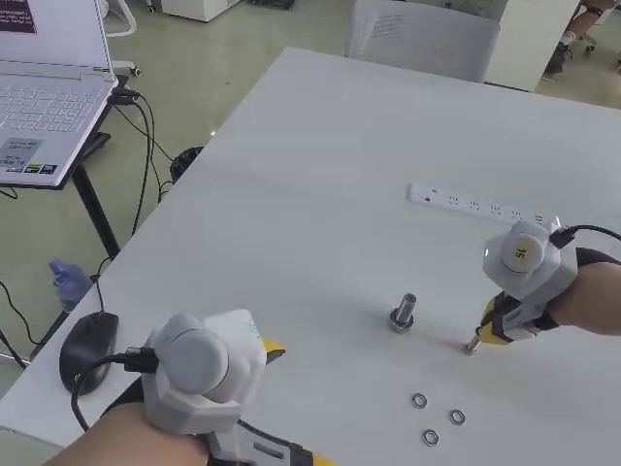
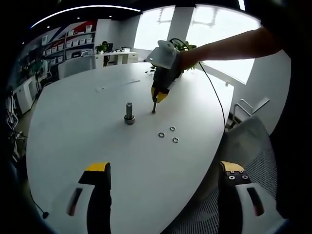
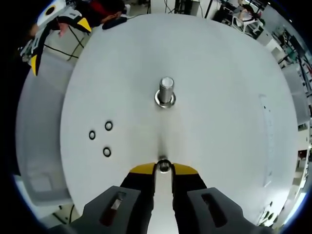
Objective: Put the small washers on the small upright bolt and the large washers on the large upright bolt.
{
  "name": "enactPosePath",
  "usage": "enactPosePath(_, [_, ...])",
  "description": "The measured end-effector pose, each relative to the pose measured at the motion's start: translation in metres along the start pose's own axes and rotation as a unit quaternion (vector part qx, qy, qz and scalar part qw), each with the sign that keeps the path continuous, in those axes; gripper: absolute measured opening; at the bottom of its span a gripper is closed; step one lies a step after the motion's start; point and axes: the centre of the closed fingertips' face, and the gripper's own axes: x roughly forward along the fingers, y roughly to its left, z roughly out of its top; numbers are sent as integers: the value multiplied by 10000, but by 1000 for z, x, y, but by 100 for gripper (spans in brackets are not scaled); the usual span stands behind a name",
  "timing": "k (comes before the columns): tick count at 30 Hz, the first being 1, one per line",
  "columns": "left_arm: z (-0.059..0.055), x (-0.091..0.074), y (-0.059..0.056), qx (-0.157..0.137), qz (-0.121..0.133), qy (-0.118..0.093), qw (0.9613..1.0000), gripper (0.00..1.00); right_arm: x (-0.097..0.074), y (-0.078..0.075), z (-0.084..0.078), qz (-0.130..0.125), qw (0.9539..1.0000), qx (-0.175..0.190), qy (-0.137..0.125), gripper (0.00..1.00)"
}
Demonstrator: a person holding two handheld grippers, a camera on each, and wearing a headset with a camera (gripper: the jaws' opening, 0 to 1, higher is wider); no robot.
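1. Right gripper (image 3: pixel 164 169): jaws narrow, pinched on the top of the small bolt (image 1: pixel 471 344), lower right of the head view. The bolt's foot is on the smooth white table (image 1: pixel 320 165).
2. Large bolt (image 1: pixel 404 313) stands upright just left of it, apart. Grey threaded metal with a wide base.
3. Three washers (image 1: pixel 430 438), thin metal rings, lie loose at lower centre, near both bolts.
4. Left gripper (image 2: pixel 164 168): jaws wide, bottom left, well apart from the bolts.
5. Power strip (image 1: pixel 475 204) above the bolts; laptop (image 1: pixel 49 97) and mouse (image 1: pixel 87 349) at left.
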Motion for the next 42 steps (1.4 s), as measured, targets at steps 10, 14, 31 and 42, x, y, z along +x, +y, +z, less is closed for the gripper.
enactPosePath(10, [2, -1, 3, -48, 23, -14, 10000, 89, 9, 1, -1, 30, 10000, -56, 46, 13])
enactPosePath(14, [1, -2, 3, -27, 11, 10, 10000, 87, 15, 3, -3, 52, 9999, -94, 67, 13])
enactPosePath(31, [-8, 1, -1, -68, -13, 156, 9999, 83, 31, 5, -7, 46, 9998, -167, 55, 13])
enactPosePath(42, [-9, 1, -1, -76, 12, 199, 9998, 82, 33, 7, -8, 82, 9997, -221, 87, 14])
